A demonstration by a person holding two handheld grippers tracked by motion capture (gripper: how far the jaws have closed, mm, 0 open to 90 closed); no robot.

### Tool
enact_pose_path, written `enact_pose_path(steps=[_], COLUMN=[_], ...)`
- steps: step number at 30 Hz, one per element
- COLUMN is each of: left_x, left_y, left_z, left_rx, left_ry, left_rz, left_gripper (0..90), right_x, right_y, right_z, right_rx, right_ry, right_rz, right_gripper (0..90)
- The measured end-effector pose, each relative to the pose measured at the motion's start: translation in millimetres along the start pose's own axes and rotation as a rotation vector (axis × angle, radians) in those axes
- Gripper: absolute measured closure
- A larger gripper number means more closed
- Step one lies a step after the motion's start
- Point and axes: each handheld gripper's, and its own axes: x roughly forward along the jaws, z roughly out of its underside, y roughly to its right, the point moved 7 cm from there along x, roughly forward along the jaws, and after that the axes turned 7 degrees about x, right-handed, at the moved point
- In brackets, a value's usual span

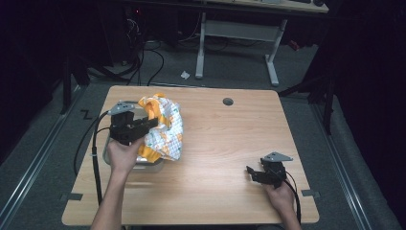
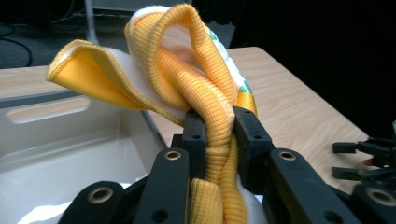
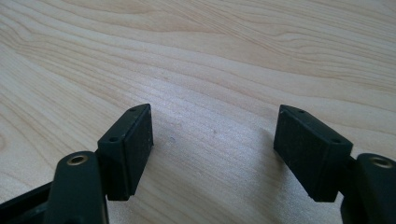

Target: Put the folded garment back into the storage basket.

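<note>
The left gripper point(image 2: 215, 140) has its jaws clamped on the garment's point(image 1: 165, 129) yellow ribbed hem over the tray point(image 1: 143, 163) near the desk's point(image 1: 230, 143) left edge. Soft and light, it will likely sag, so that thick hem seems the best hold. The right gripper point(image 3: 212, 149) rests near the right front corner, jaws apart.

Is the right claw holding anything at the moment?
No, the right claw stands open over the bare wooden table with nothing between its pads.

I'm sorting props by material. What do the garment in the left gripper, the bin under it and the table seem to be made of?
Garment: soft knit fabric, likely cotton; ribbed yellow trim, white printed body.
Bin: probably plastic; smooth, pale, slightly glossy walls with a moulded handle slot.
Table: light wood or wood-look laminate; printed-looking grain, matte sheen.
</note>
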Motion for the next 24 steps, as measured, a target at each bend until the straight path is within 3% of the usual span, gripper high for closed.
enact_pose_path(steps=[9, 14, 24], left_x=[-4.9, -5.0, -6.6], left_y=[-11.6, -19.6, -30.9], left_z=[2.7, 6.0, 11.3], left_rx=[-0.006, -0.043, -0.053], left_ry=[-0.003, -0.005, -0.027], left_rz=[-0.018, 0.000, -0.015], left_gripper=[76.3, 76.3, 76.2], right_x=[0.1, 0.1, 0.1], right_y=[0.0, 0.0, 0.0], right_z=[-0.1, 0.0, -0.1], right_rx=[0.001, 0.001, 0.001], right_ry=[0.000, 0.000, 0.000], right_rz=[0.002, 0.001, 0.001], right_gripper=[28.6, 28.6, 28.6])
